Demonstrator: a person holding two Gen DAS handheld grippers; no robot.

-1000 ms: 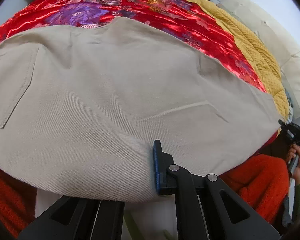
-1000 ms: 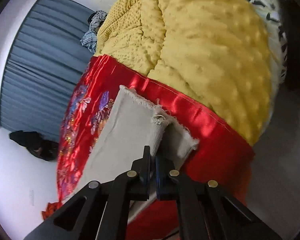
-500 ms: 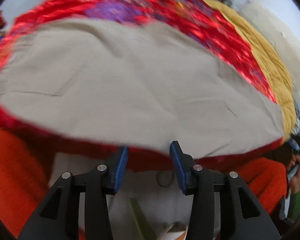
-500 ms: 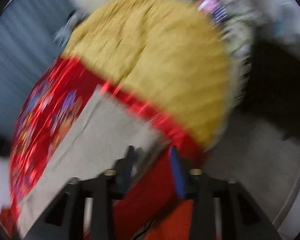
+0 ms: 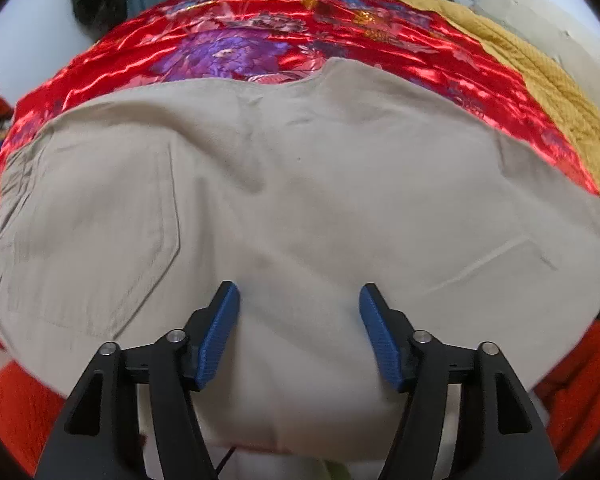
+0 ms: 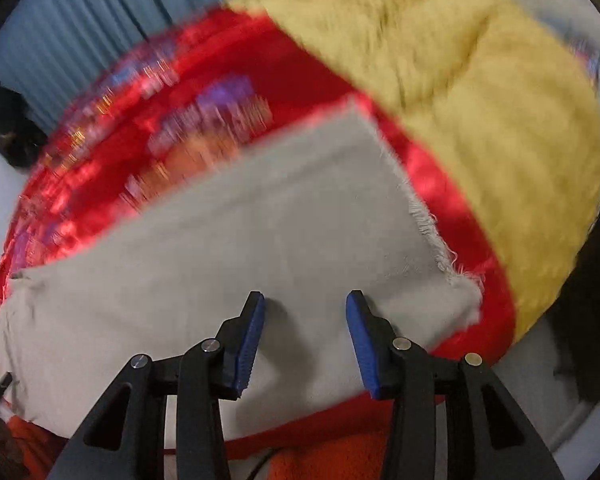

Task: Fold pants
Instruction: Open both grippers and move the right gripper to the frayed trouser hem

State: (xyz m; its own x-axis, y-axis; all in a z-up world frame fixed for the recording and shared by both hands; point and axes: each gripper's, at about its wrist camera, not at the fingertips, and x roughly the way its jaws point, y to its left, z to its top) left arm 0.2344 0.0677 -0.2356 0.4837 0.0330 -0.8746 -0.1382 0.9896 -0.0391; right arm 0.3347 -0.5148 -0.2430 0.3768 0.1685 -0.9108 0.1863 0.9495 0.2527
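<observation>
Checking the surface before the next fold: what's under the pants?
The pants lie on a red floral satin cover, beside a yellow blanket. Whatever is directly beneath the fabric is hidden.

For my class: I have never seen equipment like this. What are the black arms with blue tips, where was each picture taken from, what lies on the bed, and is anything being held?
No robot here: a person holds a two-fingered tool in each hand, each carrying a wide-angle camera looking along its fingers.

The left tool view shows beige pants, back pocket visible, spread on a red floral bedspread.

The right tool view shows the frayed leg hem, with a yellow blanket beyond.

Both tools have just been opening; they hang open above the fabric, gripping nothing.
</observation>
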